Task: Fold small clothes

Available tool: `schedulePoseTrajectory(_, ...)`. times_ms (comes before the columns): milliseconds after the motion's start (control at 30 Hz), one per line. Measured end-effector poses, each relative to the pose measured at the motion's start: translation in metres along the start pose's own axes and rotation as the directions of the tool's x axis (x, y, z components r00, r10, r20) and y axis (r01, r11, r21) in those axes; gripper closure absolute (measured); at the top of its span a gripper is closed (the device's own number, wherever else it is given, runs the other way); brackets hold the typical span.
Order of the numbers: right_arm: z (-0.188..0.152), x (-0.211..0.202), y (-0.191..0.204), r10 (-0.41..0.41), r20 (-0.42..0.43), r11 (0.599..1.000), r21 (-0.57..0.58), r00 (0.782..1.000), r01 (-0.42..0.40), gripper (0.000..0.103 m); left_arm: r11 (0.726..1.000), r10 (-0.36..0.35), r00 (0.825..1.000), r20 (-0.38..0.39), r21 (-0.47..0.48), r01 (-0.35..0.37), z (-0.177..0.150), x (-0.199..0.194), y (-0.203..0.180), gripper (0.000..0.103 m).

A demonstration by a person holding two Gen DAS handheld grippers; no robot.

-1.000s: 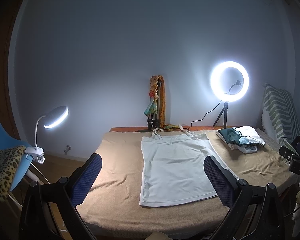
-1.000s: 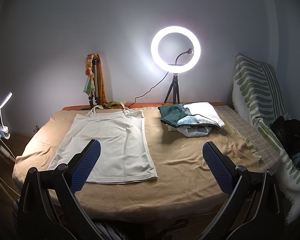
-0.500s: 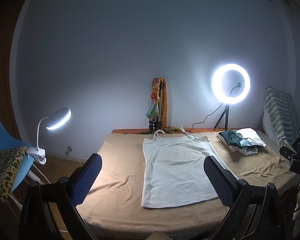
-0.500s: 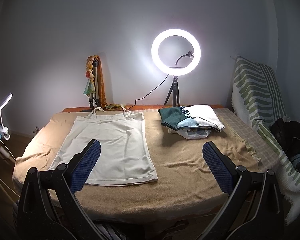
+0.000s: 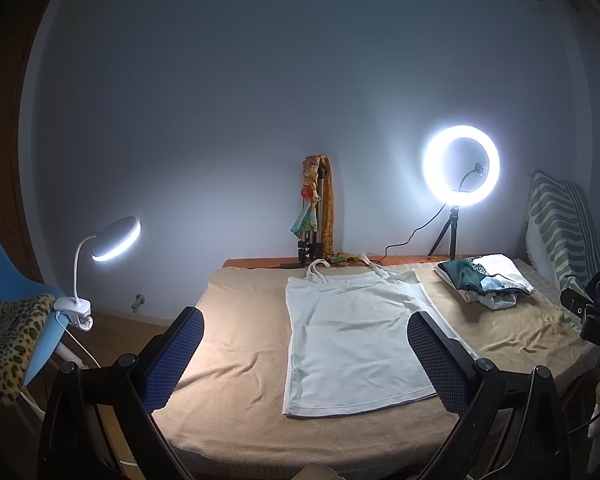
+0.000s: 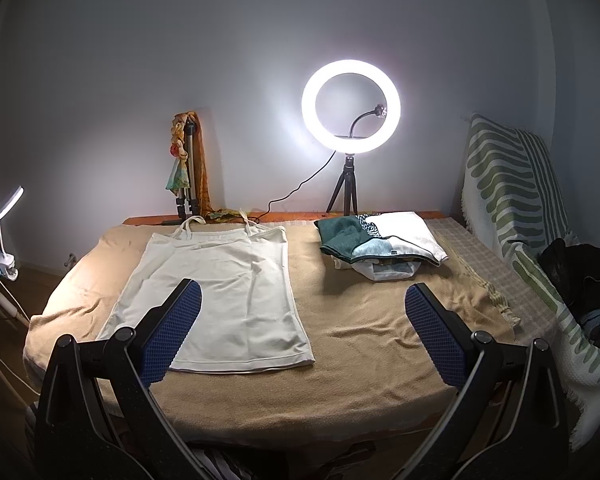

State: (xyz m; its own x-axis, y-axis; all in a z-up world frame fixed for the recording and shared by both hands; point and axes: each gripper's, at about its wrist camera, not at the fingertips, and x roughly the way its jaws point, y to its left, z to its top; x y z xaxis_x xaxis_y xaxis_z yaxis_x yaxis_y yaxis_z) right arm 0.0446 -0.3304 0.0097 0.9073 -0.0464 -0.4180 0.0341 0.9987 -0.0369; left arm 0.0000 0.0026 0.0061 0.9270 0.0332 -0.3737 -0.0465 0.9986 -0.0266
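A white camisole top (image 5: 352, 340) lies flat on the tan blanket (image 5: 236, 344), straps toward the wall; it also shows in the right wrist view (image 6: 224, 296). A stack of folded clothes (image 5: 486, 282) sits at the far right of the table, also seen in the right wrist view (image 6: 380, 244). My left gripper (image 5: 306, 354) is open and empty, held back above the table's near edge. My right gripper (image 6: 302, 330) is open and empty, also above the near edge, to the right of the camisole's hem.
A lit ring light on a tripod (image 6: 350, 108) and a folded tripod with a scarf (image 6: 186, 168) stand at the back. A clip lamp (image 5: 112, 240) on a blue chair (image 5: 4, 292) is left. A striped blanket (image 6: 512, 208) and dark clothes (image 6: 580, 276) lie right.
Both views have tilted up a little and the table sits lower and slightly farther in the frames. The clothes have not moved. Both grippers stay open.
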Motion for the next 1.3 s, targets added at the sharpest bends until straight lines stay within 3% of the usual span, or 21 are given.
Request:
schedulePoseTrajectory(800,0.001,0.008,-0.006,-0.016,-0.002,1.0,0.006,1.0,0.016,0.0,0.999,0.033,0.999,-0.026,0.009,-0.033,-0.004,0.023,-0.001,0.0)
schedulePoseTrajectory(1300,0.002,0.05,-0.003,-0.017,-0.013,1.0,-0.002,1.0,0.017,0.0,0.998,0.058,0.991,-0.122,0.009,-0.057,-0.023,0.074,0.005,0.0)
